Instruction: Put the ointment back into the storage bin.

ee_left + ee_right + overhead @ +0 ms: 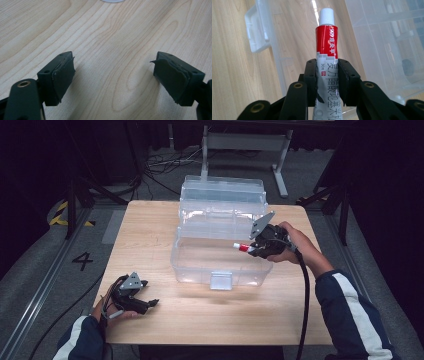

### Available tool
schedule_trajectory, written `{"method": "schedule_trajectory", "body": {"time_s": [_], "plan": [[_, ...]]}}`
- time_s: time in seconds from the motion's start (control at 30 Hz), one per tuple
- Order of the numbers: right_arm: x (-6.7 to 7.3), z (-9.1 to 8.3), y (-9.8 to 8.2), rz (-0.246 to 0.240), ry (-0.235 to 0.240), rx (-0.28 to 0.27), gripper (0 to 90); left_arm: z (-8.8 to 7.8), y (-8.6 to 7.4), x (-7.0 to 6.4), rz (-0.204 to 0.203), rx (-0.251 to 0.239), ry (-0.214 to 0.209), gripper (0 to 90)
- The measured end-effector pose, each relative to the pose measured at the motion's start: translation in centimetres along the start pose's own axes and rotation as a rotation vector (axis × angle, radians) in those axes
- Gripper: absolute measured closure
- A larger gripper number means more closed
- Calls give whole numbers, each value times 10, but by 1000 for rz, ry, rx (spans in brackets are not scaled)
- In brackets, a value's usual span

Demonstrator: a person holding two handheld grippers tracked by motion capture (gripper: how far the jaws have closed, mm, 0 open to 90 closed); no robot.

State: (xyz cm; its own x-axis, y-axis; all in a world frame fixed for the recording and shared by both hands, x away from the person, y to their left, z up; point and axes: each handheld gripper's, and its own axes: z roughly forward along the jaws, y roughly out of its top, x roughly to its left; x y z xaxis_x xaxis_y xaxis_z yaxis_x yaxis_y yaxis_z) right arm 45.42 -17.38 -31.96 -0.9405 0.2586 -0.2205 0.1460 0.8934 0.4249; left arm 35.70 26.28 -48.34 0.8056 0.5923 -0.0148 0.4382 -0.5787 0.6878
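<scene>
A big see-through plastic box (pixel 220 237) with its lid open sat on the light wooden counter (pixel 150 235). The right claw (pixel 252 248) was over the box and was closed on a small red and white tube with a white cap (pixel 241 248). The left claw (pixel 154 303) rested low near the front left of the counter, with its jaws apart. Both sleeves were dark blue with white stripes (pixel 352 307).

Overhead view faces forward; both tongs-cameras close above table (pixel 150 225)
</scene>
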Motion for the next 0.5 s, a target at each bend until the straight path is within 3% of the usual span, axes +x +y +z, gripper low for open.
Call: {"method": "schedule_trajectory", "body": {"time_s": [0.5], "plan": [[-7,36,14,-21,56,69,708,0,0,0,0,0,0,174]]}}
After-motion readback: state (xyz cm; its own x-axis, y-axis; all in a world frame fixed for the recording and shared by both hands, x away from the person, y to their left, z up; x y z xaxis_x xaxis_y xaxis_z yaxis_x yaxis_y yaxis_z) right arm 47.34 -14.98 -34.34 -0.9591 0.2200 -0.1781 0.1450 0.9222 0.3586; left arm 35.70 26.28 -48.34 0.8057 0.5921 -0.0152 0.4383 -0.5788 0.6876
